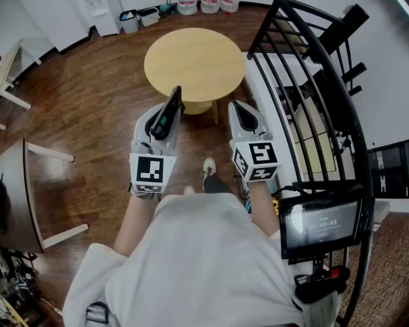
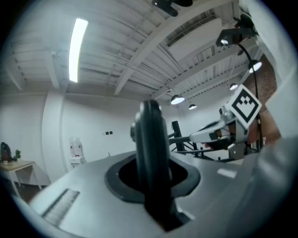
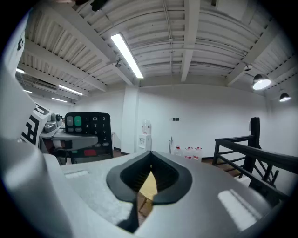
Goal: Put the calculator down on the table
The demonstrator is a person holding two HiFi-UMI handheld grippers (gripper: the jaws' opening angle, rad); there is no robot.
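A black calculator (image 1: 170, 112) stands on edge between the jaws of my left gripper (image 1: 167, 119), which is shut on it in front of me, short of the round wooden table (image 1: 195, 60). The left gripper view shows the calculator (image 2: 151, 153) edge-on, rising out of the jaws. Its keys (image 3: 88, 124) show at the left in the right gripper view. My right gripper (image 1: 240, 110) is level beside it, shut with nothing between its fingers. Through its jaw gap a strip of the table (image 3: 149, 185) is visible.
A black stair railing (image 1: 307, 89) runs close along the right. A small screen (image 1: 319, 223) on a stand is at lower right. A dark table (image 1: 16, 191) with white legs stands at left. Water bottles (image 1: 208, 6) and bins (image 1: 137, 18) line the far wall.
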